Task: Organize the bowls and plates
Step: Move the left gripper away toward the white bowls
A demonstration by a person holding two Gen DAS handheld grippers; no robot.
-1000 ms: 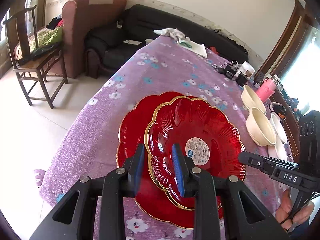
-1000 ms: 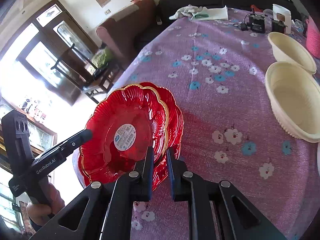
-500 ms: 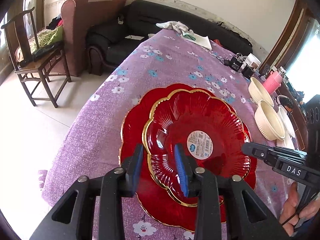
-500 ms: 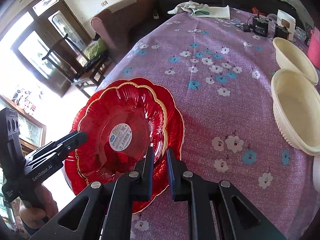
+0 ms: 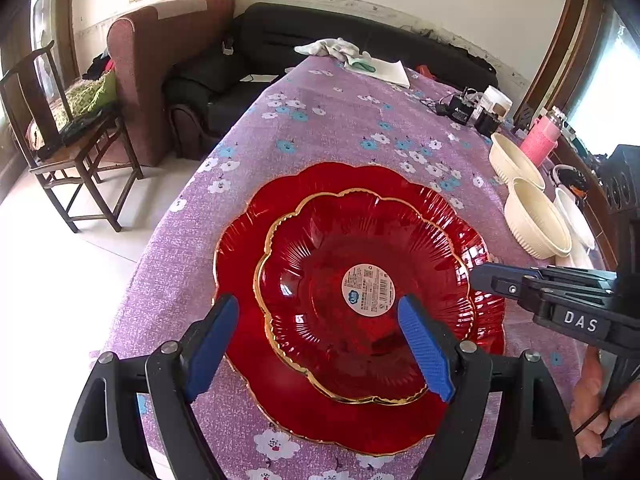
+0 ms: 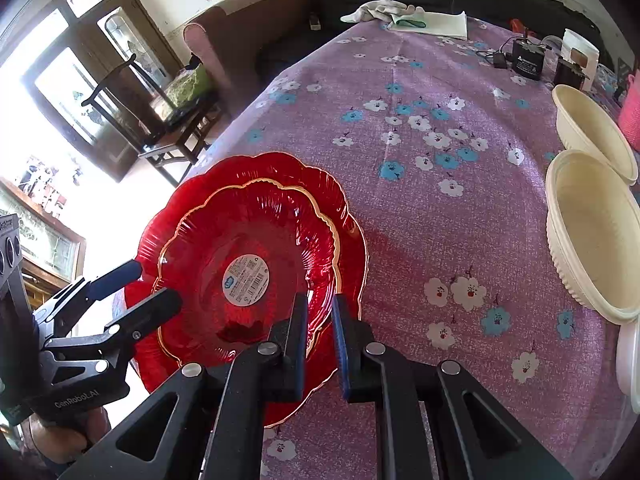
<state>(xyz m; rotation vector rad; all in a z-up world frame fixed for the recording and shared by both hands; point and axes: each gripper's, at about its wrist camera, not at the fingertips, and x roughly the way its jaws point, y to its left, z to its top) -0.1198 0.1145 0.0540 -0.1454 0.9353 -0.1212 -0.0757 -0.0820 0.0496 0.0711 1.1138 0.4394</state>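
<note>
Plates stacked on the counter (image 5: 320,120): small red plate (image 5: 362,292) now rests inside the large one (image 5: 256,216), released as left gripper (image 5: 320,344) opens; right gripper (image 6: 319,340) stays clamped on its near rim.

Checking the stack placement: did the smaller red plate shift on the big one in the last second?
Yes. In the left wrist view the smaller red plate slid from overhanging the large red plate's right rim to sit nearly centred on it.

Purple floral-clothed table (image 5: 340,120) under red plate (image 5: 248,248), cream bowls (image 5: 536,220), white cloth (image 5: 332,46)
</note>
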